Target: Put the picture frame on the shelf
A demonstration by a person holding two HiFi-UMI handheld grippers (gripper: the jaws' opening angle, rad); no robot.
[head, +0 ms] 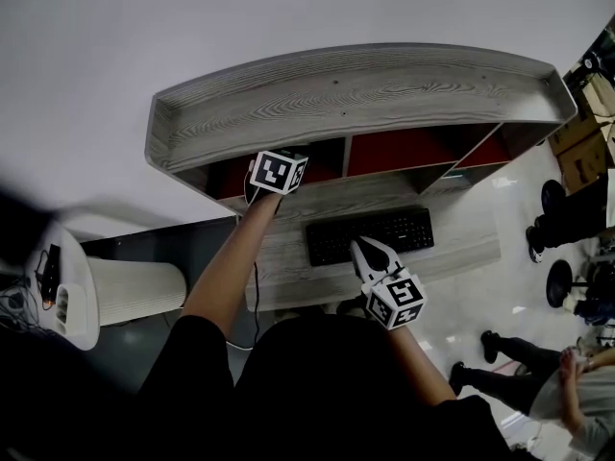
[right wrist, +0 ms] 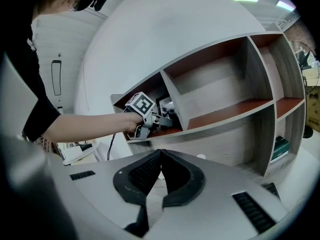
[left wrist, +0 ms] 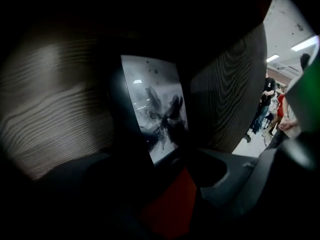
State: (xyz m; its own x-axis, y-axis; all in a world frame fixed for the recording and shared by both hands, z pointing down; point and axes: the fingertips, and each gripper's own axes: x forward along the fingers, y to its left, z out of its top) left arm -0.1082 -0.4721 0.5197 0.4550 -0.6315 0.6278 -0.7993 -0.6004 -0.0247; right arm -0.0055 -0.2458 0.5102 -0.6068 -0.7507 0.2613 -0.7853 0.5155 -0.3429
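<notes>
So the left gripper (left wrist: 172, 171) was reached deep into the leftmost compartment of the shelf (head: 356, 89), that grey woodgrain unit with the red insides sitting on the desk (head: 461, 248). From the head view you only really got its marker cube and the bare forearm (head: 226, 267) going in under the top board.

The picture frame (left wrist: 152, 104) was inside that same compartment. It was dark-edged with a black-and-white print, and it stood more or less upright with woodgrain panels on both sides of it. The left gripper's 2 jaws were spread, with a strip of the red shelf floor showing between them. The frame's lower corner sat right at their tips. It was too dark in there to say whether either jaw was touching it.

The right gripper (right wrist: 159, 156) was nowhere near any of this. It hung low over the desk, just above the black keyboard (head: 370, 233), jaws pressed together with nothing in them, pointing toward the shelf.

A few people (left wrist: 265, 104) were standing on the shiny floor off to the right, well apart from the desk.
</notes>
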